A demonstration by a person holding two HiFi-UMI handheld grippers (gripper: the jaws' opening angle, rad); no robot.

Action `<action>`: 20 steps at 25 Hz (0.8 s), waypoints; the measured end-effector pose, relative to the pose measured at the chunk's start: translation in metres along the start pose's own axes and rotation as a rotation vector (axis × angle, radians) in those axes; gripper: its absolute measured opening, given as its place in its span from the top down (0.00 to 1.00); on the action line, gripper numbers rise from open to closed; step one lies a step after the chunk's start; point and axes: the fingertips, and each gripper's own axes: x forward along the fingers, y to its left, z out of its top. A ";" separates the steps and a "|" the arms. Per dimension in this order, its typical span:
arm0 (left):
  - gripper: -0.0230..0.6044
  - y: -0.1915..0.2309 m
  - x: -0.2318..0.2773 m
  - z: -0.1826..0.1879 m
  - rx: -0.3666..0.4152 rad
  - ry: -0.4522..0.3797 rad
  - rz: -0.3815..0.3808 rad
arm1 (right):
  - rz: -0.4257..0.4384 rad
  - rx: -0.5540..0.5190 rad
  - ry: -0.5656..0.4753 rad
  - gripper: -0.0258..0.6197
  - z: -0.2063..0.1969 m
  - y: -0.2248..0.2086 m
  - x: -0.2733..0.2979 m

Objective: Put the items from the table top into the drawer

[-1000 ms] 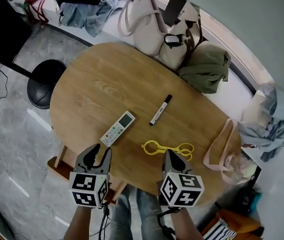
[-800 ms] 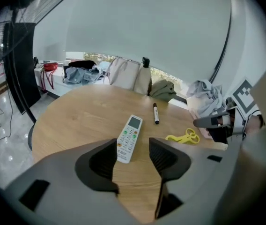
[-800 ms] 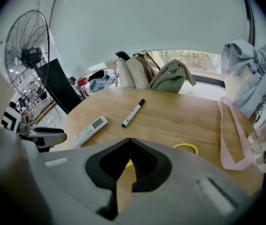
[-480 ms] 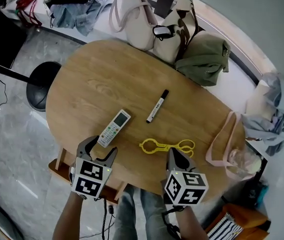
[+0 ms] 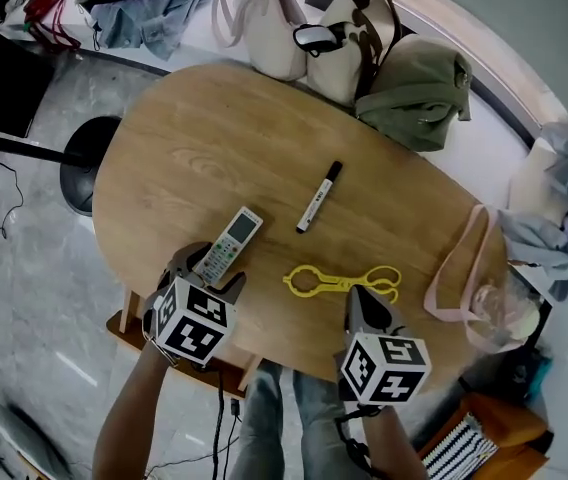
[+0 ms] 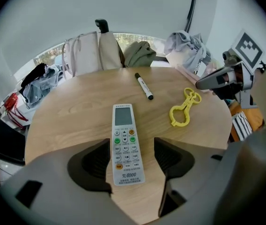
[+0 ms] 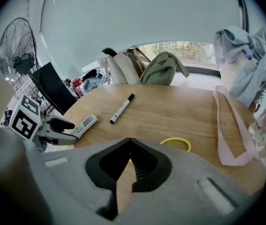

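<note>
Remote control [image 5: 232, 239]: in the head view its near end is hidden behind the marker cube of the left gripper [image 5: 211, 270].
Yellow clip [image 7: 176, 144]: in the right gripper view only one loop shows above the body of the right gripper [image 7: 129, 142].
Wooden frame [image 5: 122, 324]: mostly covered by the table [image 5: 214, 138]; whether it is a drawer cannot be told.
Person [image 5: 129, 418]: only forearms and legs show, cut off by the head view's lower edge.
Fan [image 7: 16, 46]: partly lost in the right gripper view's dark rim.
</note>
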 end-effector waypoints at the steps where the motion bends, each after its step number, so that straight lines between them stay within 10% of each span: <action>1: 0.53 0.001 0.003 0.000 0.007 0.012 0.000 | 0.001 0.003 0.003 0.95 -0.001 -0.001 0.001; 20: 0.59 0.018 0.030 0.003 -0.069 0.107 0.007 | -0.001 0.011 0.024 0.95 -0.002 -0.020 0.007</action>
